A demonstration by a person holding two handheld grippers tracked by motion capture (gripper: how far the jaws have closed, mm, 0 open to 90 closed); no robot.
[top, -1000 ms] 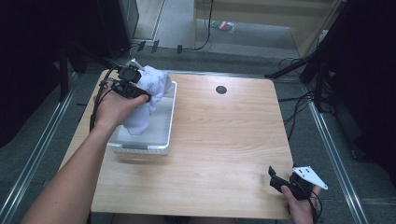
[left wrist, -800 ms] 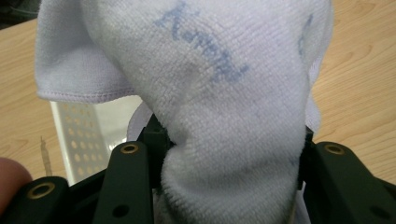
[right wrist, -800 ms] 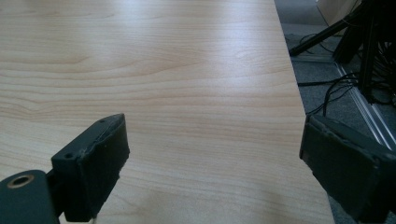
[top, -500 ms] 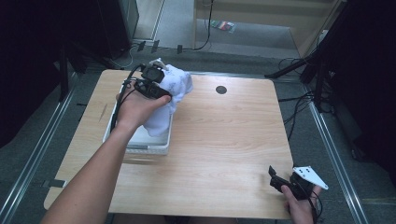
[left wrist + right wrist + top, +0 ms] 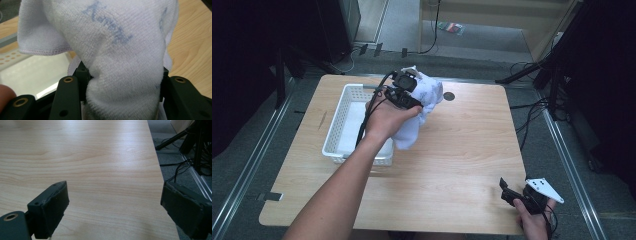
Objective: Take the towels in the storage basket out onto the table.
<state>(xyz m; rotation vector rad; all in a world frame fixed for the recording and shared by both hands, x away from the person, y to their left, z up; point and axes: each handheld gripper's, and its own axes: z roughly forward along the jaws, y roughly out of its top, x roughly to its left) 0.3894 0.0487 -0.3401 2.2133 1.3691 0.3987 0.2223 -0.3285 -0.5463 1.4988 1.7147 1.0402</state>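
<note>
A white towel point(image 5: 419, 107) with faint blue lettering hangs from my left gripper point(image 5: 409, 95), which is shut on it above the table just right of the white basket point(image 5: 337, 125). In the left gripper view the towel point(image 5: 120, 50) bulges up between the two black jaws and hides most of what lies beyond. My right gripper point(image 5: 511, 194) rests low at the table's near right corner, open, with nothing between its jaws. Through the right gripper view its fingers point(image 5: 51, 207) stand wide apart over bare wood.
The white perforated basket sits at the table's left, its floor point(image 5: 30, 80) visible below the towel. A dark round grommet point(image 5: 449, 96) marks the far middle of the wooden table point(image 5: 462, 150). Cables and a stand point(image 5: 532, 80) lie on the floor at the right.
My left gripper has carried the towel up out of the basket and rightward, over the tabletop beside it. The right gripper has stayed where it was.
</note>
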